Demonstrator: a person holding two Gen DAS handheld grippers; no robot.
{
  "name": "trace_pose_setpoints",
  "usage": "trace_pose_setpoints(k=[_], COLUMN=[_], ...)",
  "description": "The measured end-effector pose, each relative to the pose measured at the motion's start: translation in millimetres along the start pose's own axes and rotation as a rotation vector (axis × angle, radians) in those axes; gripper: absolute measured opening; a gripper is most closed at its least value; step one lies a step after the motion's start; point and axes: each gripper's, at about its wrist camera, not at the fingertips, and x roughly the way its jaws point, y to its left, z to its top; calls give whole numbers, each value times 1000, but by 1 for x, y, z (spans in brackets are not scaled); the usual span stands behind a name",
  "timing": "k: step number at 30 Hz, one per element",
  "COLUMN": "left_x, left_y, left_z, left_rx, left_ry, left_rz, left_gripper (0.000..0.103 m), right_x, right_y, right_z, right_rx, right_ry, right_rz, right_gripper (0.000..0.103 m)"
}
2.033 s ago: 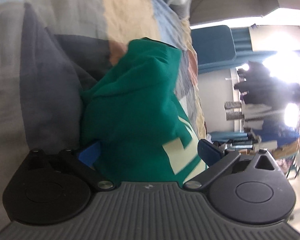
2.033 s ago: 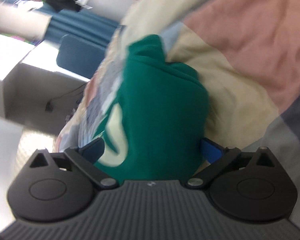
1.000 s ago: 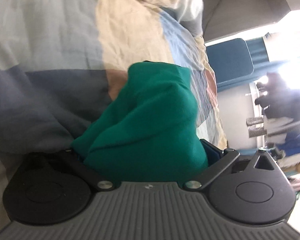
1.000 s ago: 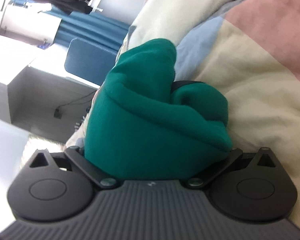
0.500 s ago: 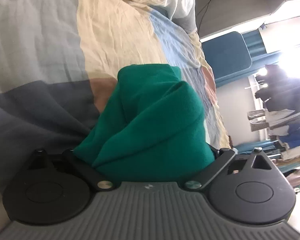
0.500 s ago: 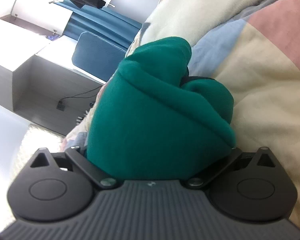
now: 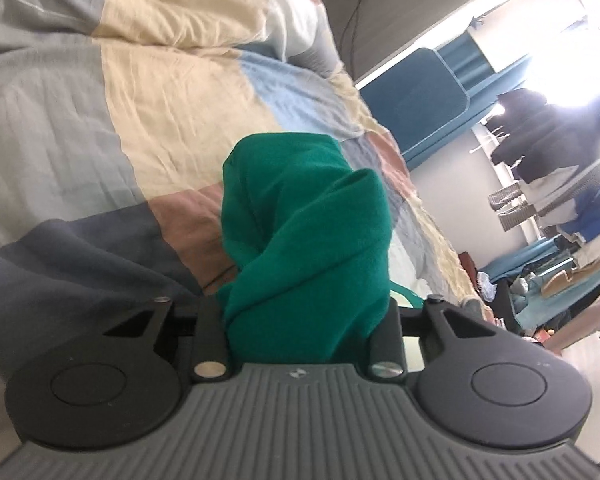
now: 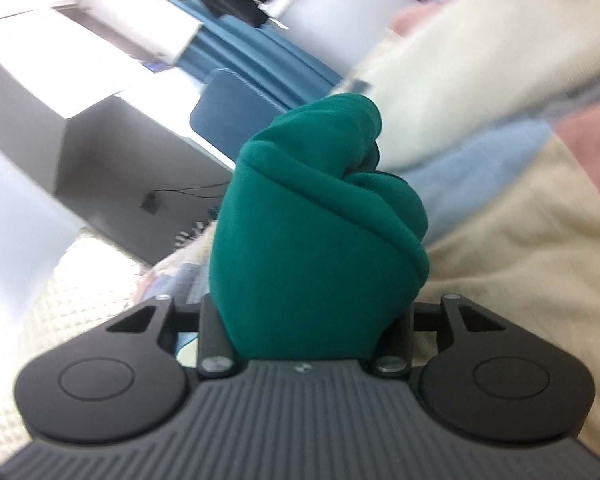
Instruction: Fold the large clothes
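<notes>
While both point slightly downward, left gripper (image 7: pixel 306 316) and right gripper (image 8: pixel 306 312) are closing, clamping the green garment (image 7: pixel 308 236)

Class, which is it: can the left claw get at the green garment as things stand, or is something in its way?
Likely yes. The green garment already bunches between the left claw fingers, whose jaws are closing on it; nothing lies between, only the quilt behind.

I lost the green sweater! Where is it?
The green sweater is bunched up between both tongs, whose jaws are closing on it. In both wrist views it fills the middle, over the patchwork quilt on the bed.
</notes>
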Motion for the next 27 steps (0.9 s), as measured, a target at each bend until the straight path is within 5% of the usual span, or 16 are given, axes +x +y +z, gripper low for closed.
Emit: trace_pose_setpoints(k=[12,27], left_x=[-75,-150], left_y=[-48,-238], left_z=[-17,-16], left_rx=[52,183], left_ry=[5,-50], left_rz=[-108,-317], left_gripper=[34,35], right_x=[-99,-238], right_y=[50,91], right_z=[31,135], right_rx=[-130,-151], right_ry=[-76,-285], right_rz=[114,194], right_gripper=[43,45])
